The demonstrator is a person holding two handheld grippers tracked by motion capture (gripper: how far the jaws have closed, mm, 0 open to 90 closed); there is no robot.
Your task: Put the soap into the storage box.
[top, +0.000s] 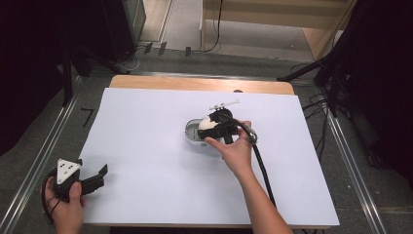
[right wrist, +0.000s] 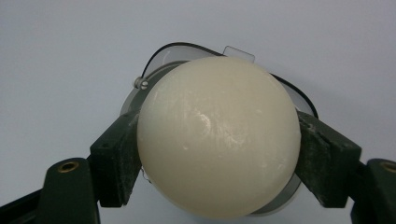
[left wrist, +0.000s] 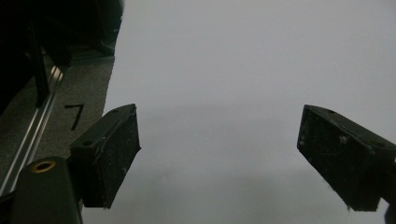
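The right gripper (right wrist: 219,154) has a cream-white egg (right wrist: 218,137) squeezed between its two black pads (right wrist: 116,158), one pad on each flank at the widest part, which is where a smooth round shell is least likely to slip. The jaws stand only as far apart as the egg makes them. Directly beyond the egg, past the jaw tips, sits a small round clear container (right wrist: 140,91) with a dark seal line along its rim and a little tab at the far edge; the egg covers most of it, so whether the shell rests in it or hangs just above I can't tell.

From the high view, the right hand (top: 236,148) reaches to the middle of the white sheet (top: 146,146), the egg (top: 206,124) poking out past the gripper (top: 214,127) over that container (top: 191,131). A thin white utensil (top: 224,103) lies just beyond the jaws, too small to name.

The left gripper (left wrist: 219,158) waits with jaws spread wide, nothing between them but bare white sheet (left wrist: 257,56). It is parked at the near left corner (top: 90,178), well apart from the action, seemingly to keep clear while one hand handles the fragile piece.
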